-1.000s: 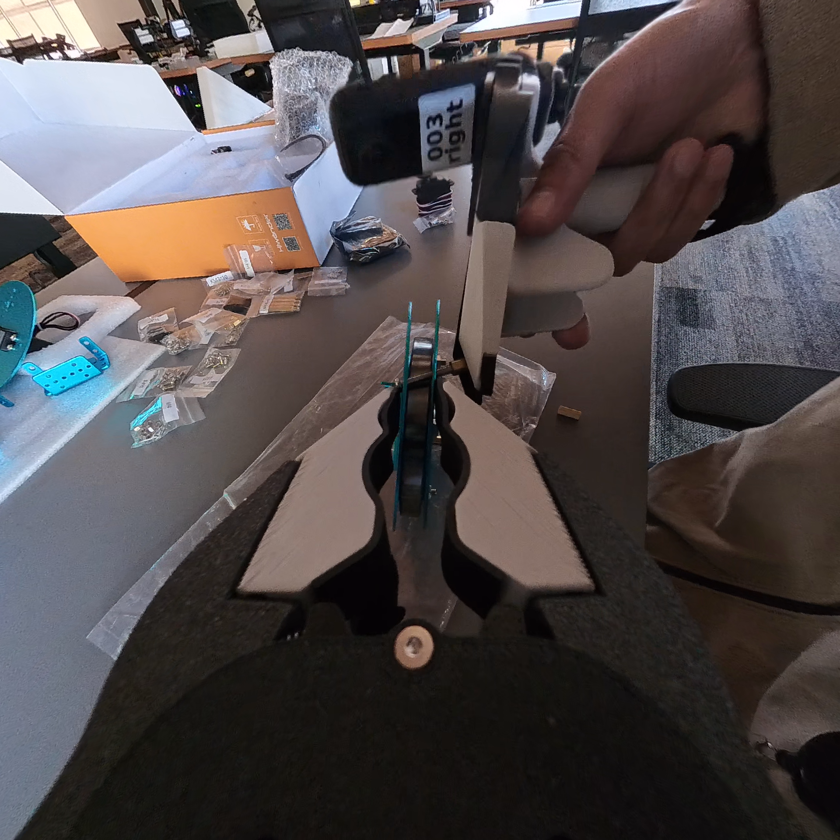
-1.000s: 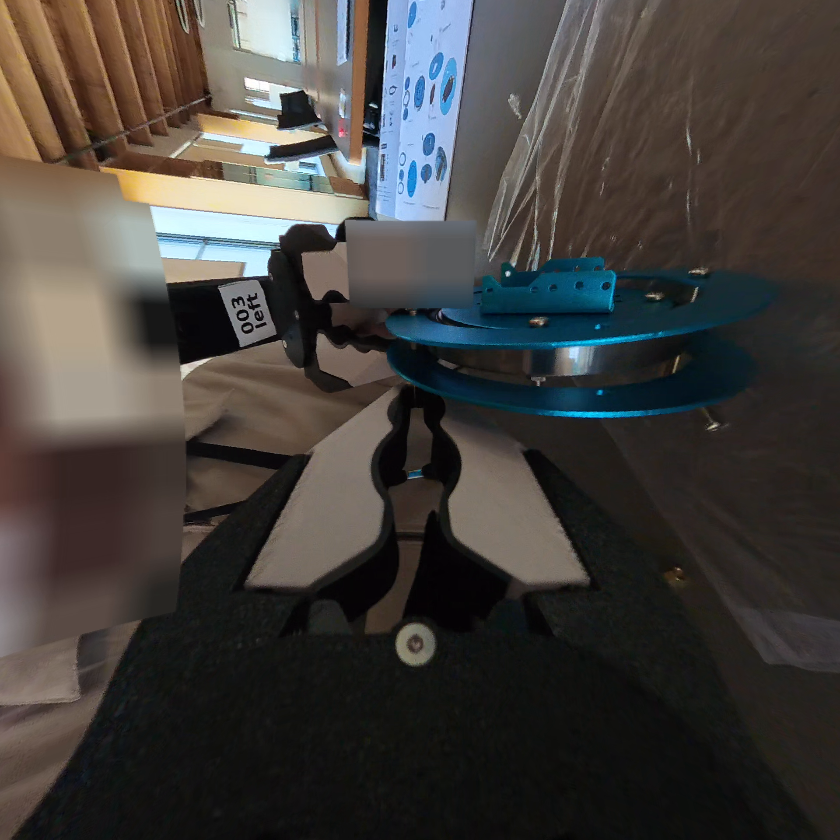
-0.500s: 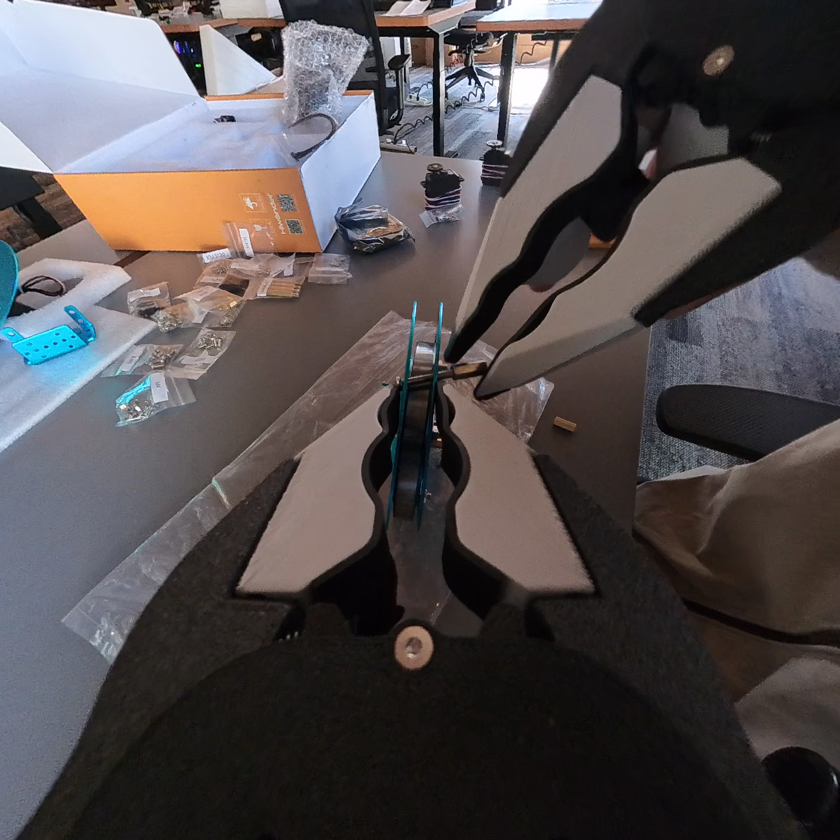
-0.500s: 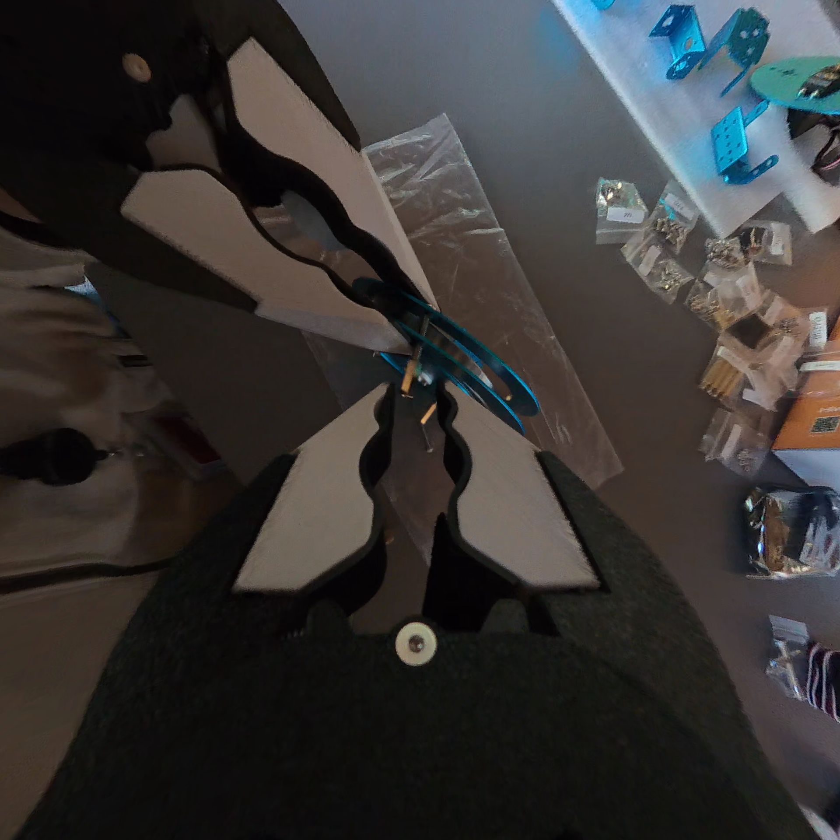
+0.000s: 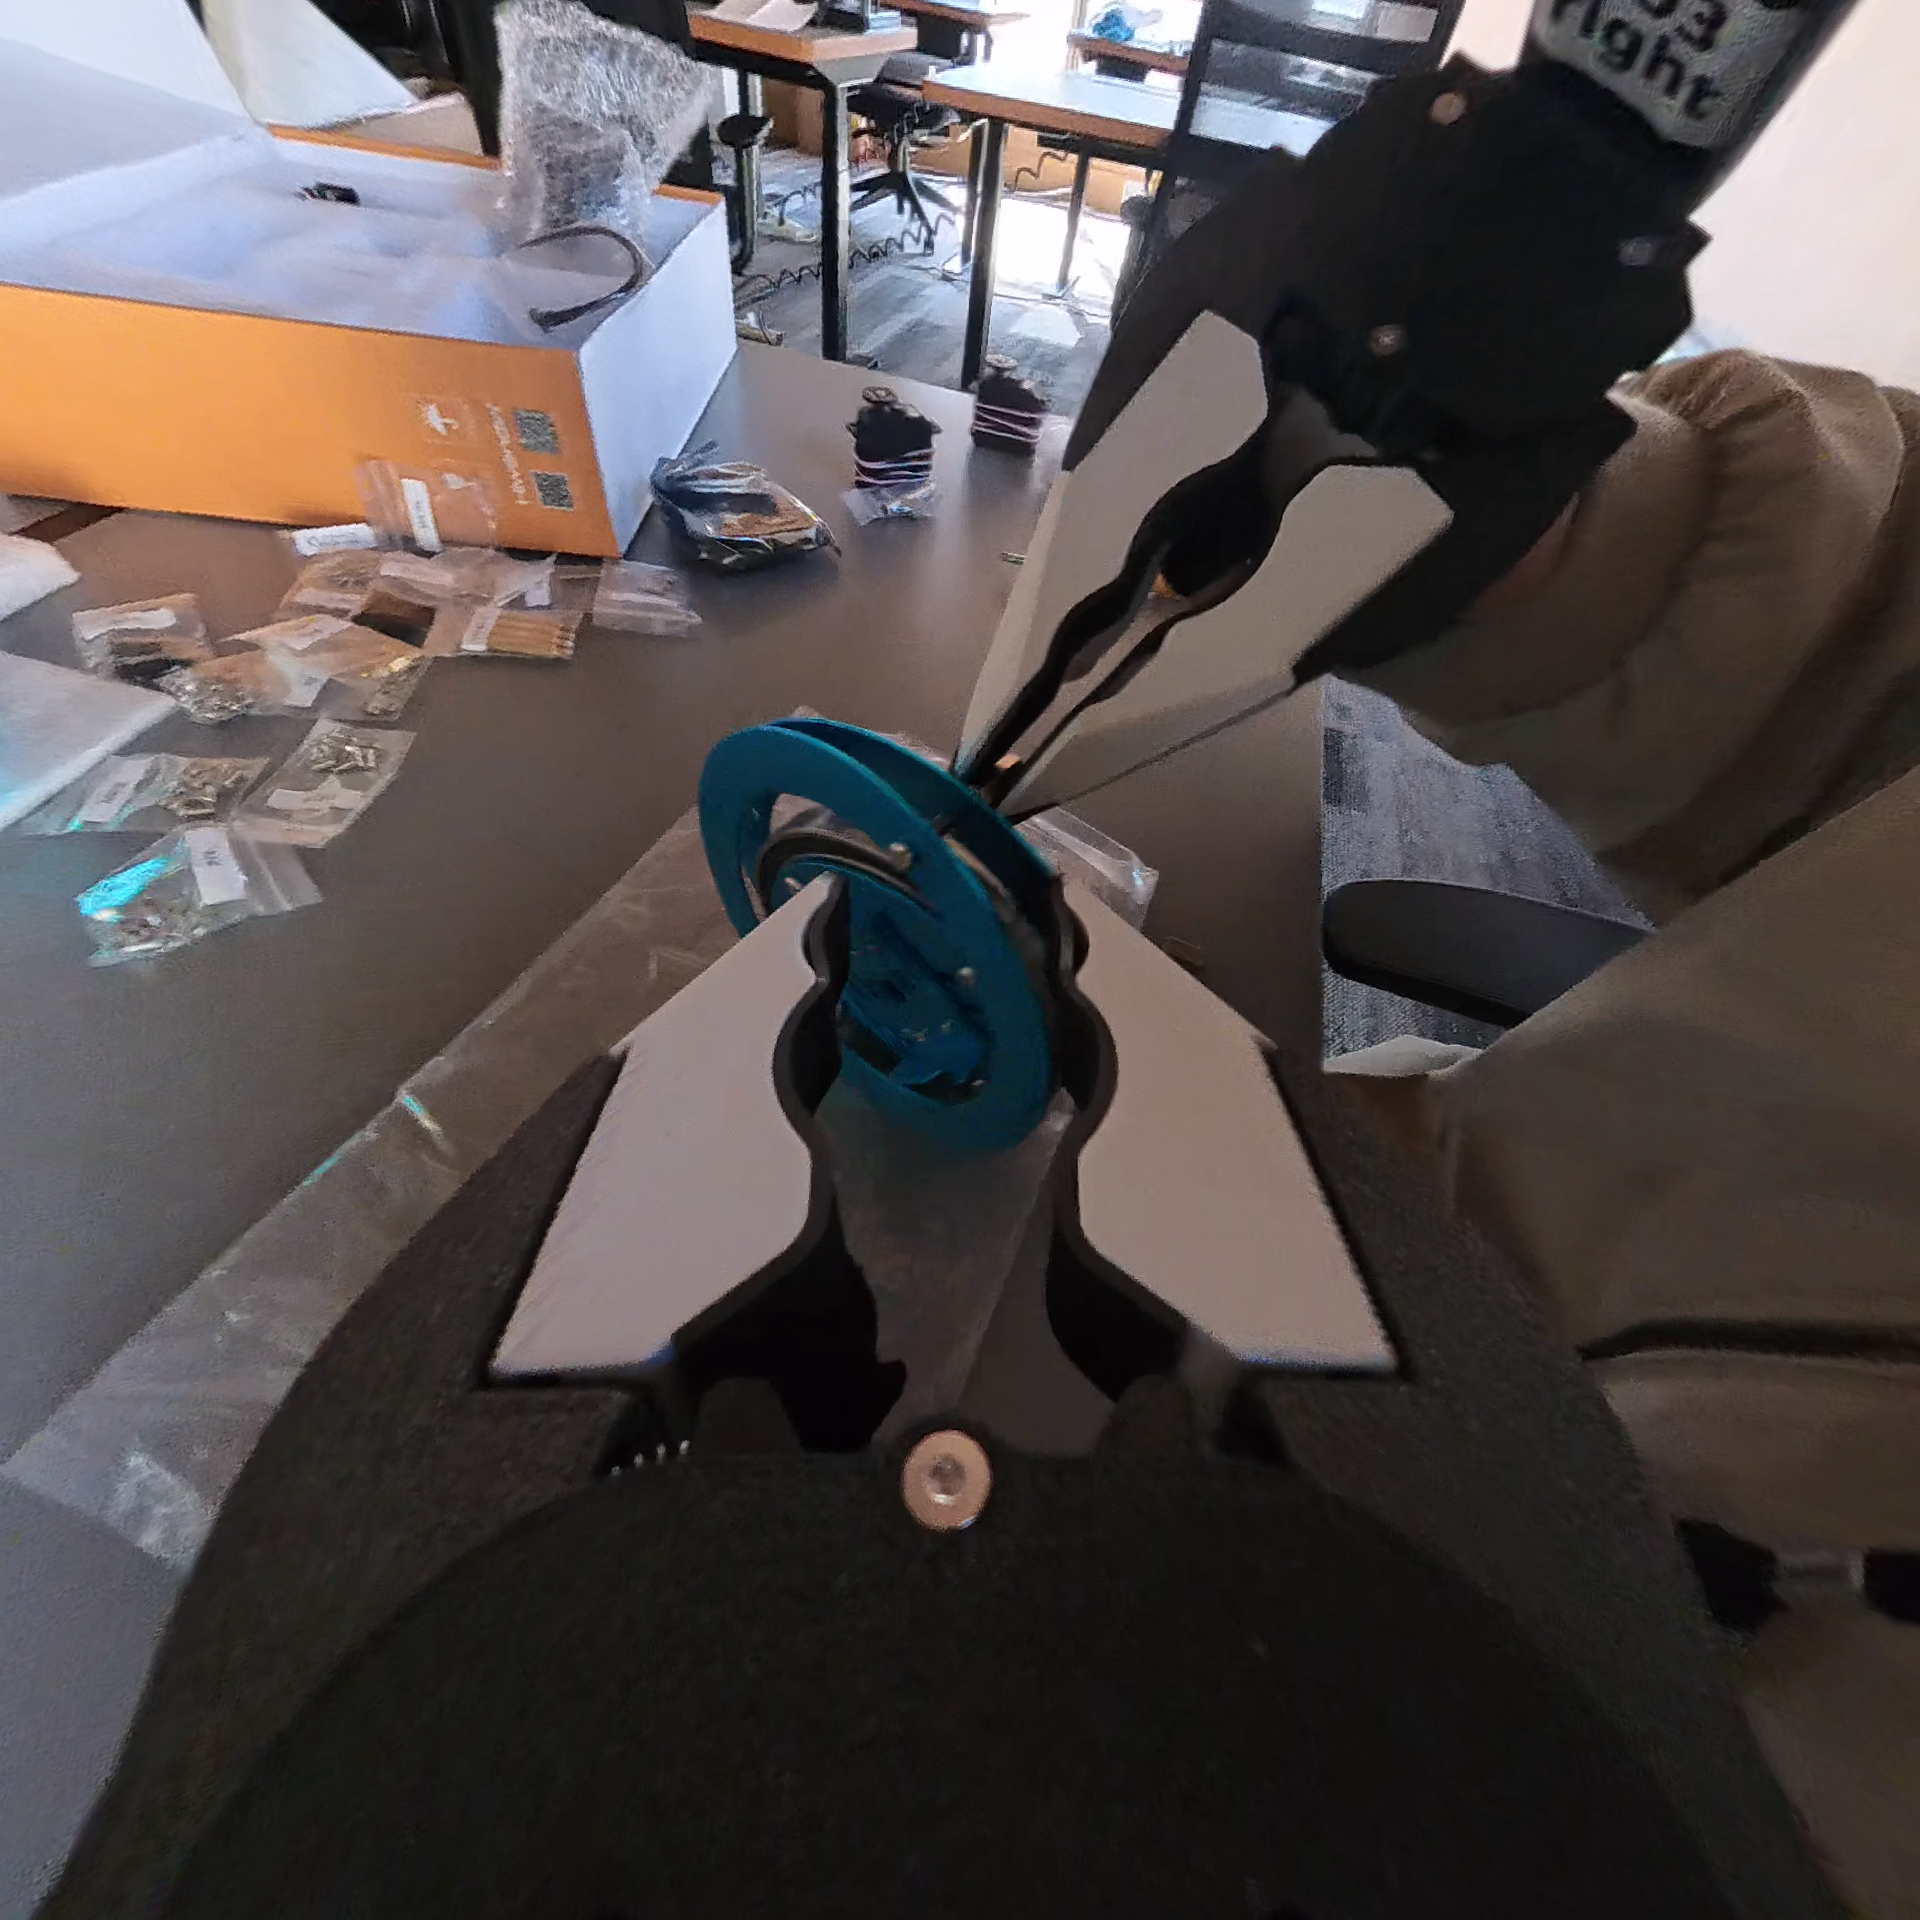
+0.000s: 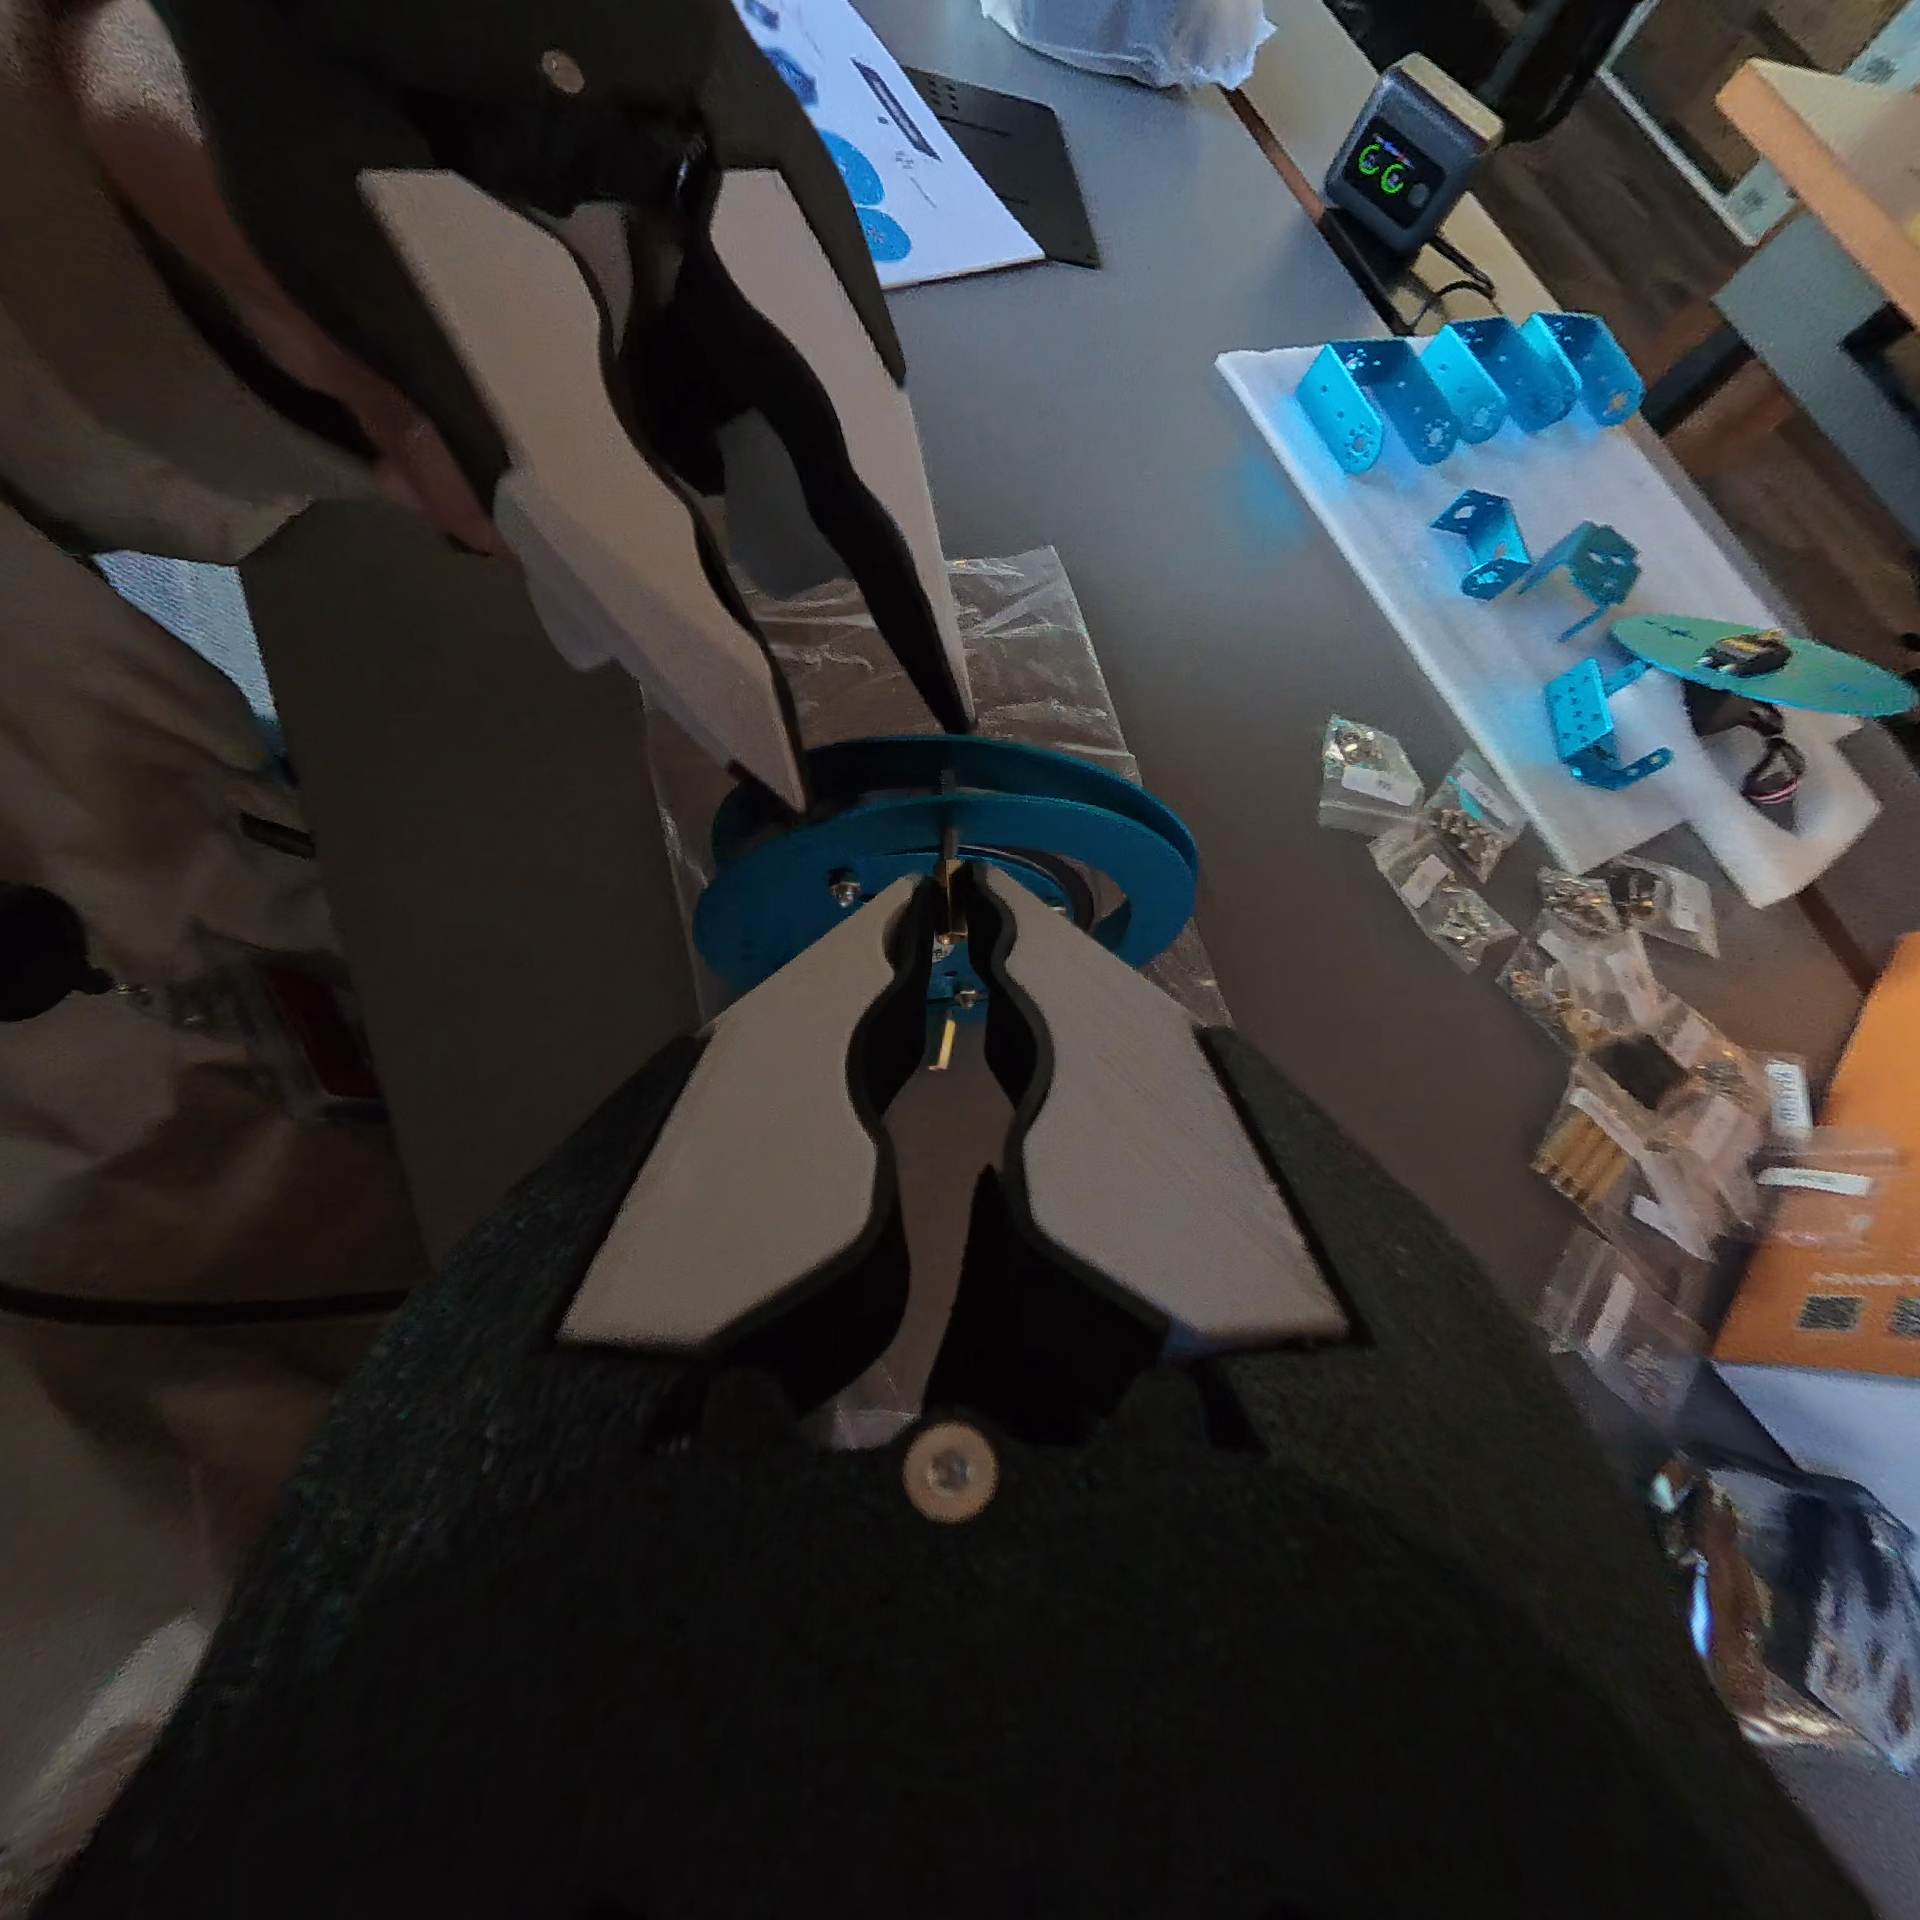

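Front and centre we have the round blue metal double-plate assembly (image 5: pixel 883 997), two discs stacked with a silvery ring between them, held up just above a flat clear plastic bag (image 5: pixel 312 1195) on the grey table (image 5: pixel 208 1039). The left gripper (image 5: pixel 940 914) clamps it across both plates, one finger on each outer face. In from the upper right comes the right gripper (image 5: pixel 987 790), tips drawn nearly together. In its own view they pinch a slim brass post (image 6: pixel 948 899) standing against the plates' rim.

Whether that post is threaded in, we cannot tell.

Looking outward, small clear zip bags of screws and brass spacers (image 5: pixel 197 883) lie scattered well to the left. Behind them the open orange-and-white cardboard box (image 5: pixel 312 416) holds a roll of bubble wrap (image 5: pixel 592 104) and a dark looped cable. Over in the right wrist view, a white foam tray (image 6: pixel 1351 499) carries blue bent metal brackets (image 6: pixel 1455 384).
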